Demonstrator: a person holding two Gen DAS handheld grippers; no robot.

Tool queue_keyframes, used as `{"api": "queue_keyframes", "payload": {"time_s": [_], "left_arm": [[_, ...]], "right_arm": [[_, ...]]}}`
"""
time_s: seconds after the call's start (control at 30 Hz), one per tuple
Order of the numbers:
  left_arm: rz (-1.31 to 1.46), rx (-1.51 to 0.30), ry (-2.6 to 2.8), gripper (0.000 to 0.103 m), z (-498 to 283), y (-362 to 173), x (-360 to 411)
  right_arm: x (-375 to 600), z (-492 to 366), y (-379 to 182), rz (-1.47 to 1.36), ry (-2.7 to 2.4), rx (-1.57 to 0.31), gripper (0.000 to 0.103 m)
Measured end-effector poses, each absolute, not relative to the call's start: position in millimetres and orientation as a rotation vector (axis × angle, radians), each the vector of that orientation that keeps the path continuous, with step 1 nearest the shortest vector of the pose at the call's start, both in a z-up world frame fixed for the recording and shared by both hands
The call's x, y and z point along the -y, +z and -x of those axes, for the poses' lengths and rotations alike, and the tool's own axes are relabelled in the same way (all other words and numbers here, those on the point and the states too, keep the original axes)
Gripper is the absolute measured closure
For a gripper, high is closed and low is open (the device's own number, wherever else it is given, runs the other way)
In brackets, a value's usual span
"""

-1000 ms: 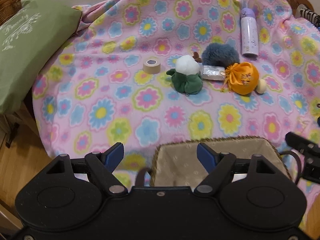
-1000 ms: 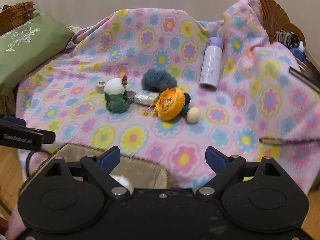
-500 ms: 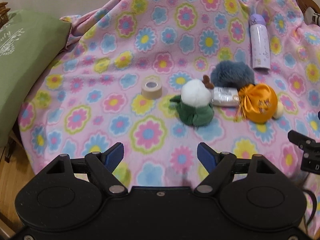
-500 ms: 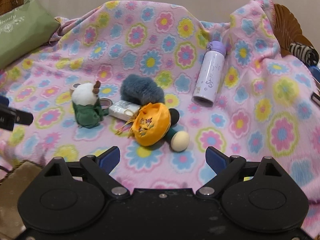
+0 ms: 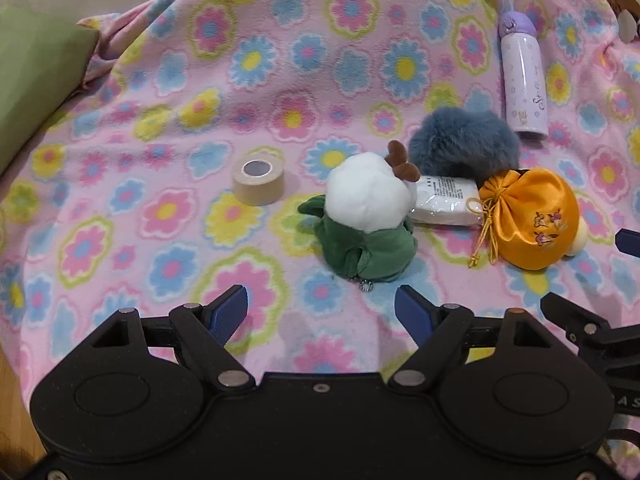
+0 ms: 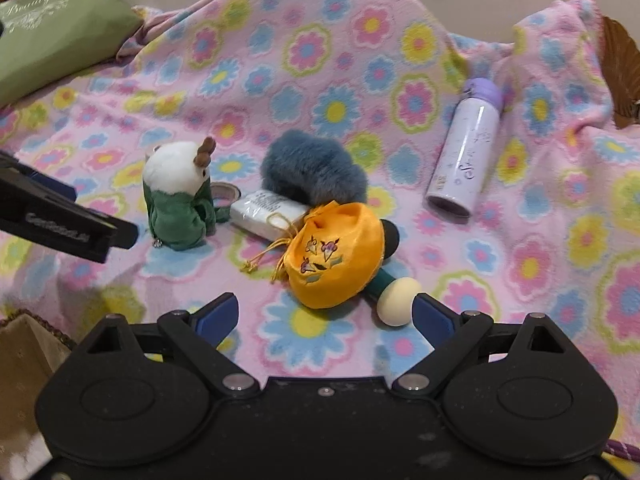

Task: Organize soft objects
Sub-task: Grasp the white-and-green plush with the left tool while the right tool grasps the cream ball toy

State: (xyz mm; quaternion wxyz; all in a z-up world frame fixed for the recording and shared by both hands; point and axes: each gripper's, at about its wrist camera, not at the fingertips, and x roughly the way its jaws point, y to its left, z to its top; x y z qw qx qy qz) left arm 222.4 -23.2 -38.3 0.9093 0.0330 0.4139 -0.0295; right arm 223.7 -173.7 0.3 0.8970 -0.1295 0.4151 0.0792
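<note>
A pink flowered blanket covers the whole surface, with a green cushion at its far left edge. A lilac bottle lies on its side well beyond the right gripper's fingers, off to their right. Ahead of those fingers sits an orange satin pouch — just past the gap between them, nearest the right-hand fingertip — with a cream-tipped roller poking out from under it, almost touching that fingertip. Behind the pouch lie a blue-grey fluffy pompom and a small white wrapped packet. The right gripper's jaws stand wide with nothing between them.

The left gripper also stands open and empty, its fingers spread apart above the blanket. Straight ahead of its gap, slightly toward the right fingertip, stands a plush toy — white head, green body, brown antlers — close to the fingertips but apart from them. A beige tape roll rests farther off, ahead of the left fingertip.
</note>
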Motion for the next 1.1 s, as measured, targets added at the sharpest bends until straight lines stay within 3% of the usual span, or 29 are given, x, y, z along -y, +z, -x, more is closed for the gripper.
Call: {"api": "queue_keyframes", "payload": {"time_s": [0.43, 1.1], "left_arm": [[-0.036, -0.822, -0.102, 0.019, -264.5, -48.2, 34.3], [-0.002, -0.772, -0.176, 0.018, -300.8, -58.2, 37.9]], "right_arm": [[189.2, -249.9, -13.1, 0.202, 0.191, -0.897, 0.008], [210.0, -273.5, -31.2, 0.224, 0.202, -0.903, 0.007]]}}
